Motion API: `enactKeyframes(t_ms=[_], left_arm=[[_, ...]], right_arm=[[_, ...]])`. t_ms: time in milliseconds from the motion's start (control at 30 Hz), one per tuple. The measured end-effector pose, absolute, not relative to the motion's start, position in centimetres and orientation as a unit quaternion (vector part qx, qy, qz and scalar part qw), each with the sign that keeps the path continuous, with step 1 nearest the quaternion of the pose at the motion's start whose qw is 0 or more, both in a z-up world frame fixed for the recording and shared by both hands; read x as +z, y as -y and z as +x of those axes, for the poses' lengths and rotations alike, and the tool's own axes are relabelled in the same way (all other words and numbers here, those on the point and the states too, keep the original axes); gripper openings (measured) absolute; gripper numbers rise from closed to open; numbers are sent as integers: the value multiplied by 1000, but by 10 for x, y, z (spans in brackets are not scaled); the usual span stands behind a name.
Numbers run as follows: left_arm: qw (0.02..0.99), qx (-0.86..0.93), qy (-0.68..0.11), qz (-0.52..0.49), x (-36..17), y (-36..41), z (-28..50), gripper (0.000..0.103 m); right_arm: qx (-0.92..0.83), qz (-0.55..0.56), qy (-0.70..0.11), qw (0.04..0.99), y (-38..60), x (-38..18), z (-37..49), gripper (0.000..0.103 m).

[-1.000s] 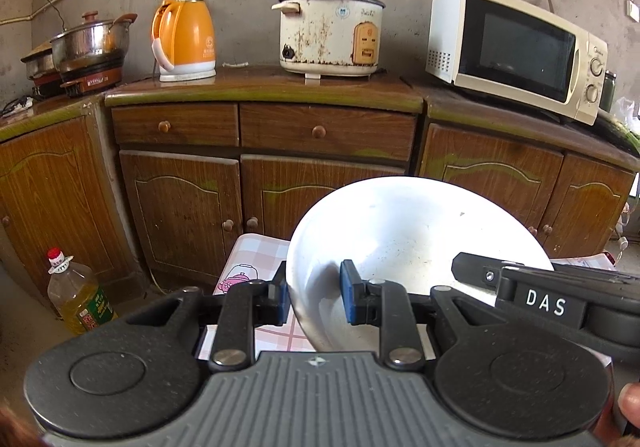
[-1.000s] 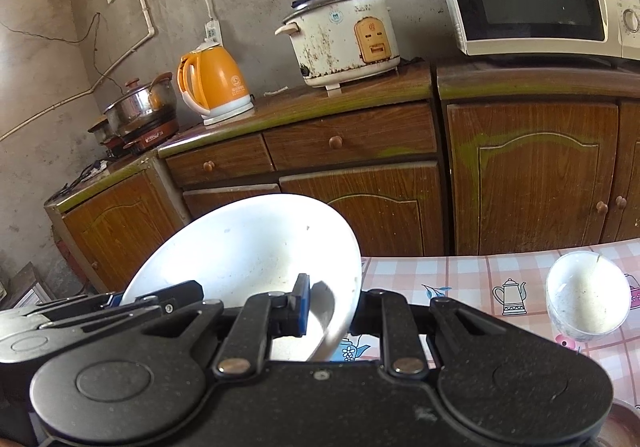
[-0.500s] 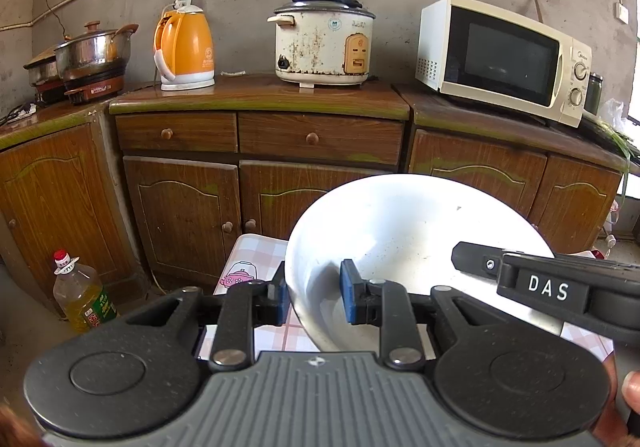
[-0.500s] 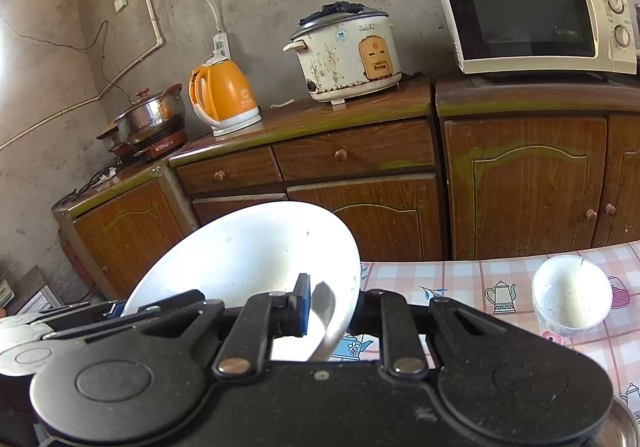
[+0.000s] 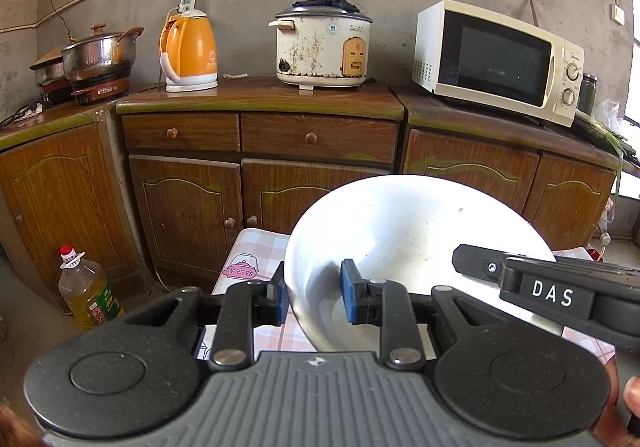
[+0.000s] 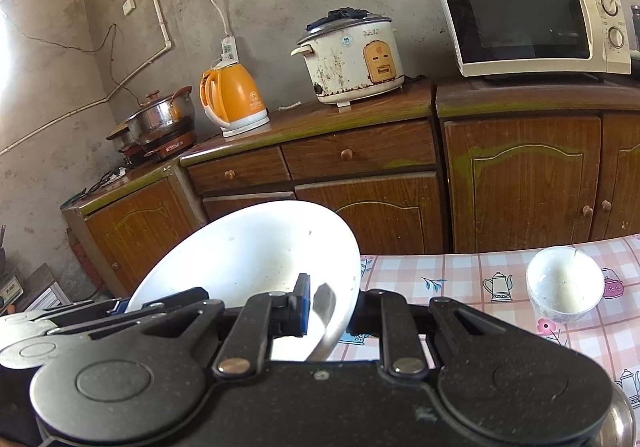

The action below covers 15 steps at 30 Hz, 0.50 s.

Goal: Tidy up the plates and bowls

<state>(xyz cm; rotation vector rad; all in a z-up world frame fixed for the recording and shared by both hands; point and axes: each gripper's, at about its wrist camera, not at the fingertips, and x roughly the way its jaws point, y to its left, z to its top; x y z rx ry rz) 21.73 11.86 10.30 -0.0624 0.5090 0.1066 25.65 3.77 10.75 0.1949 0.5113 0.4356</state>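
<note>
Both grippers' fingers [image 5: 351, 297] straddle the white bowl's [image 5: 404, 231] rim (opposite sides).

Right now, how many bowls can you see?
2: a big bowl held up by both grippers, and a small bowl on the table to its right. Others may be hidden.

Both grippers have lifted the big white bowl [image 5: 400, 247] higher over the checked tablecloth [image 6: 460, 279], more of which now shows beneath it. The small cup [image 6: 564, 285] has slid lower and nearer in the right view, and the microwave [image 6: 532, 21] has sunk lower too.
</note>
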Motion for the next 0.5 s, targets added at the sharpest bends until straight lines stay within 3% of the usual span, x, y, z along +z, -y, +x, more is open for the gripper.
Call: enactKeyframes(t_ms=[500], left_arm=[[967, 49, -247, -34, 109, -108, 193, 26]], right_arm=[[211, 98, -243, 942, -24, 117, 228, 22]])
